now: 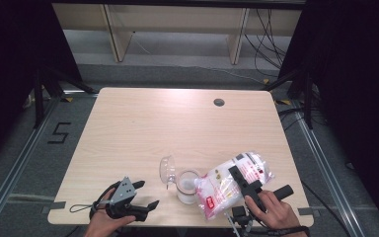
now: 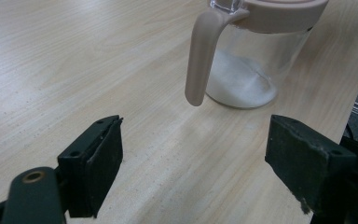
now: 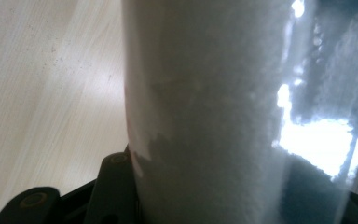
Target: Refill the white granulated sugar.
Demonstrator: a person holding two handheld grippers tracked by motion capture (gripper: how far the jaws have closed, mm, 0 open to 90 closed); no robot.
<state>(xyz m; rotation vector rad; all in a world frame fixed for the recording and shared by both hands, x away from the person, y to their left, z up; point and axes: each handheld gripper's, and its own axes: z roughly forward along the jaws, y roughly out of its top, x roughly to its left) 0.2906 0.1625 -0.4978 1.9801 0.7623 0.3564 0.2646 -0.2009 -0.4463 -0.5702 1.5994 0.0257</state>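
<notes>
While the bag of white powder [image 1: 234,183] is tipped over toward the lower middle of the high view, it's gripped by the right gripper [image 1: 246,183], whose jaws are closed partway around its middle, pads pressed against the plastic. Its lower corner is pointed down at the glass jar [image 1: 187,186], which is stood on the desk [image 1: 143,128] near the bottom edge, just left of the bag and about touching it. A bit of white powder is already piled at the bottom of the jar, as seen in the left gripper view, where the jar [image 2: 249,60] is up at the upper right with its beige handle [image 2: 201,60] hanging down the near side. The jar's clear lid [image 1: 167,170] is flipped open to the upper left of the jar. The left gripper [image 1: 145,197] is parked at the lower left of the high view, low over the desk, jaws spread wide with nothing held between them, pointed toward the jar but well short of it. From the right gripper view, the bag [image 3: 214,112] is seen right up close, packed with grainy white stuff.
</notes>
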